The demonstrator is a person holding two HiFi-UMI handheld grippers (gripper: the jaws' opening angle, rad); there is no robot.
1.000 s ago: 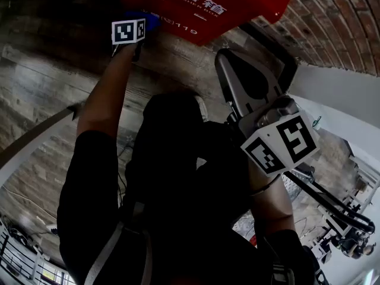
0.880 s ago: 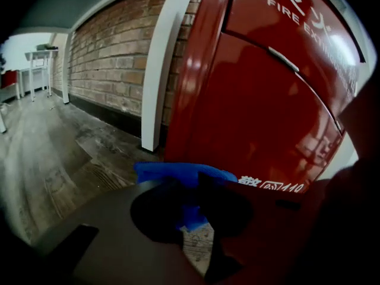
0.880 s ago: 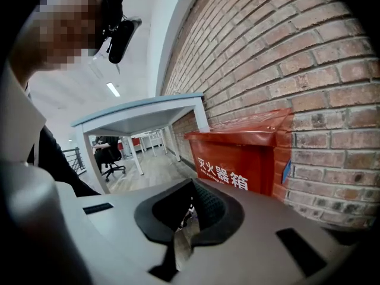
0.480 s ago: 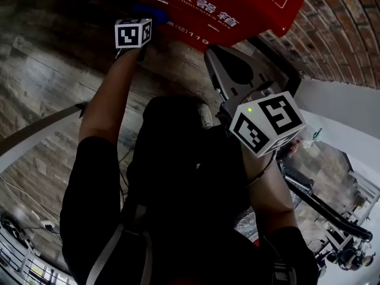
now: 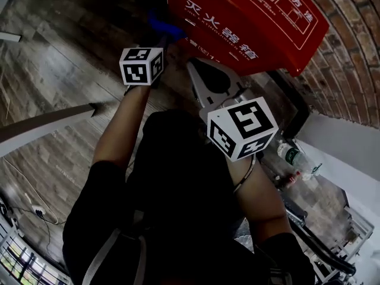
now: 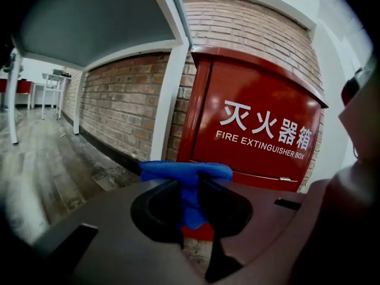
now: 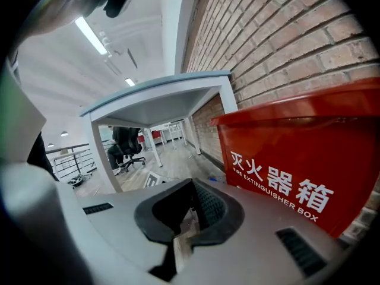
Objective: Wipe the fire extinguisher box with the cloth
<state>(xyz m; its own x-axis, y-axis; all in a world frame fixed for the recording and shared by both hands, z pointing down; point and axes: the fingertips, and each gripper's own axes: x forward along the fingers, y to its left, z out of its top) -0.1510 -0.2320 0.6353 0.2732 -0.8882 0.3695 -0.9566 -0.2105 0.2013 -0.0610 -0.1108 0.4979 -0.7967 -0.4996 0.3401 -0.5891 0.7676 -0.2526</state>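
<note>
While the left claw (image 6: 191, 186) pinches the blue cloth (image 6: 178, 171) near the red fire extinguisher box (image 6: 261, 100), the right claw (image 7: 191, 189) is squeezed shut, empty.

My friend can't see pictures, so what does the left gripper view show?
A hand-held gripper pinches a blue cloth in front of a red fire extinguisher box. Behind the box is a brick wall.

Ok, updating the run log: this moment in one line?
left gripper: shut on blue cloth | right gripper: shut, empty | fire extinguisher box: cloth close, contact unclear
</note>
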